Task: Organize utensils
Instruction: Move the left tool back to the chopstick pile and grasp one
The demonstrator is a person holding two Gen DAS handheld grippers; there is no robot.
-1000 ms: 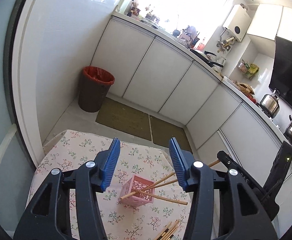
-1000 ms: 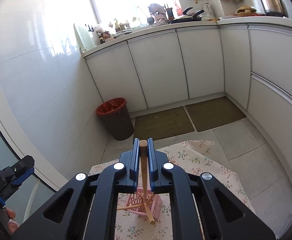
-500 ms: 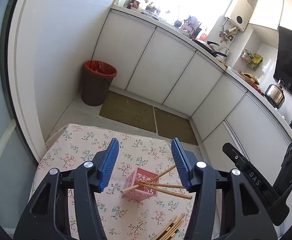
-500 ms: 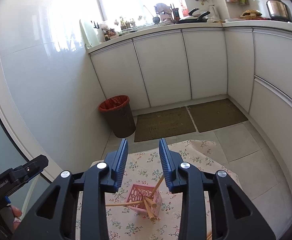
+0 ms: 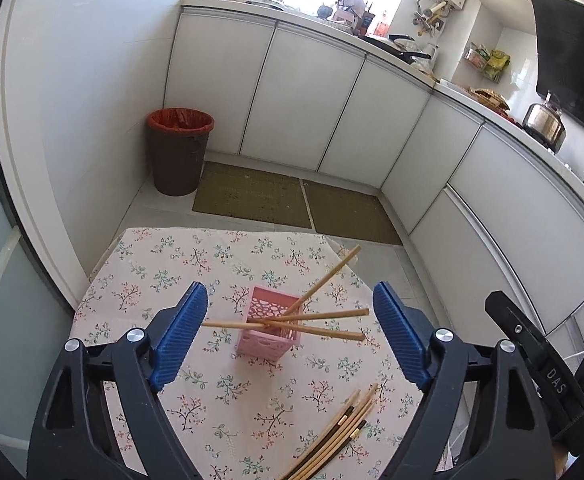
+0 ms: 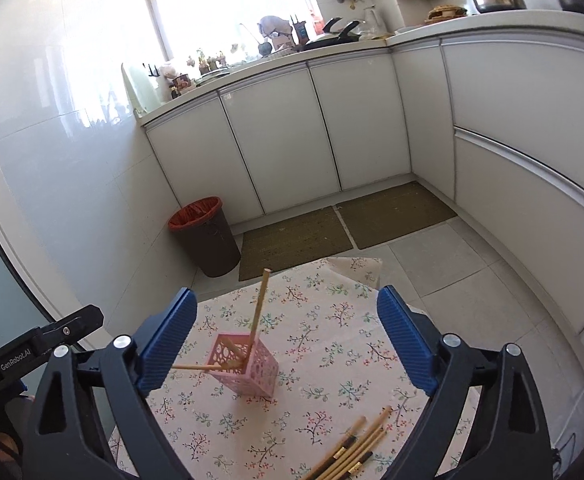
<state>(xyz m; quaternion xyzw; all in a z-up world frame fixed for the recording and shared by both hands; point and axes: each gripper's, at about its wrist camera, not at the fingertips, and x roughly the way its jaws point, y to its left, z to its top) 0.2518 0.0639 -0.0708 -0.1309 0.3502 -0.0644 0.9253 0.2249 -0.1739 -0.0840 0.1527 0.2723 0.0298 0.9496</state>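
A pink perforated basket (image 5: 270, 334) (image 6: 252, 370) stands mid-table on the floral cloth. Several wooden chopsticks (image 5: 323, 316) lean out of it at different angles, and one chopstick (image 6: 258, 308) stands nearly upright. A loose bundle of chopsticks (image 5: 341, 434) (image 6: 353, 446) lies on the cloth nearer to me, on the right. My left gripper (image 5: 288, 294) hangs above and short of the basket, its jaws opening with nothing gripped. My right gripper (image 6: 287, 296) is also opening and holds nothing; the basket shows beyond its blue pads (image 6: 164, 340).
The small table (image 5: 160, 276) ends in floor tiles at its far and right edges. A brown bin with a red liner (image 5: 180, 152) stands by the wall. Two green mats (image 5: 252, 196) lie before white cabinets (image 5: 299, 100). The other gripper's body (image 5: 531, 364) shows at right.
The right gripper let go of the chopstick, which now stands in the basket. Both grippers' jaws spread wide and drew back, bringing the loose bundle further into view.
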